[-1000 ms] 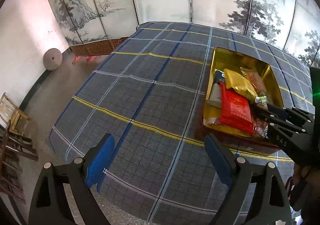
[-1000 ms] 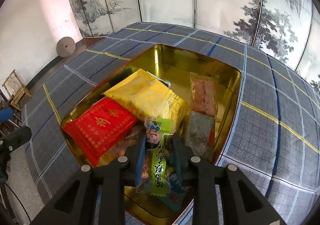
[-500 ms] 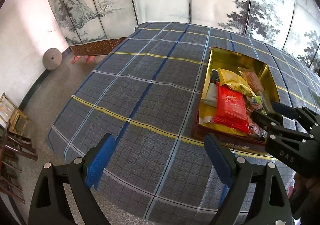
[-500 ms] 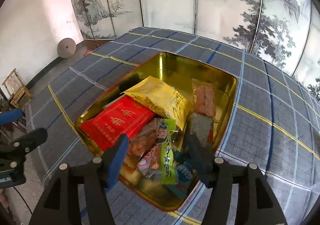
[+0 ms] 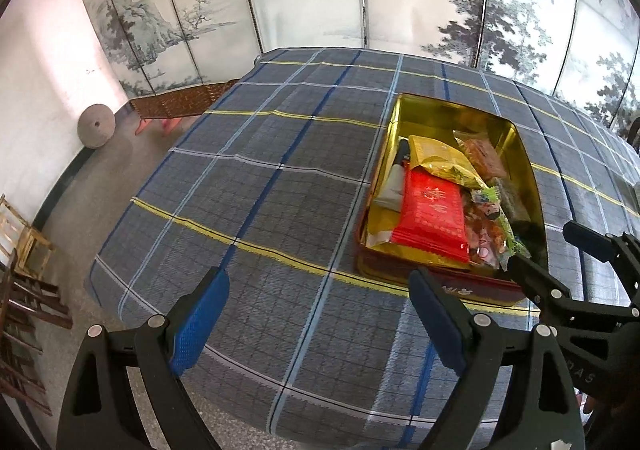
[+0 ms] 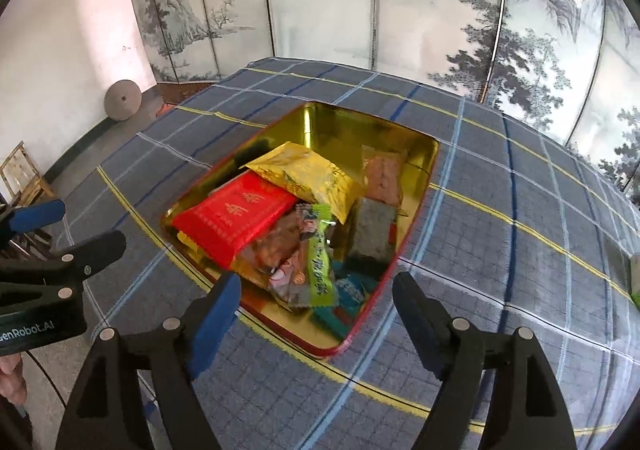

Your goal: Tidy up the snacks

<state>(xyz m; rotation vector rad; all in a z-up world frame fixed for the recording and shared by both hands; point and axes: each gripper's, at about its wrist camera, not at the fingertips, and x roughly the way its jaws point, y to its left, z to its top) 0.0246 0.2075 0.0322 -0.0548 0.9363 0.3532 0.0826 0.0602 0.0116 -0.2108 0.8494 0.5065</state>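
Left wrist view: left gripper spread wide, nothing between its blue pads, poised over the plaid tablecloth. Gold tin sits right of centre on the cloth, filled with snacks: red packet, yellow packet. Right gripper enters at the right edge, near the tin's front corner.

Right wrist view: right gripper with jaws opening, empty, hanging above the tin's near rim. Green snack stick lies free in the tin, beside the red packet and yellow packet. Left gripper shows at far left.
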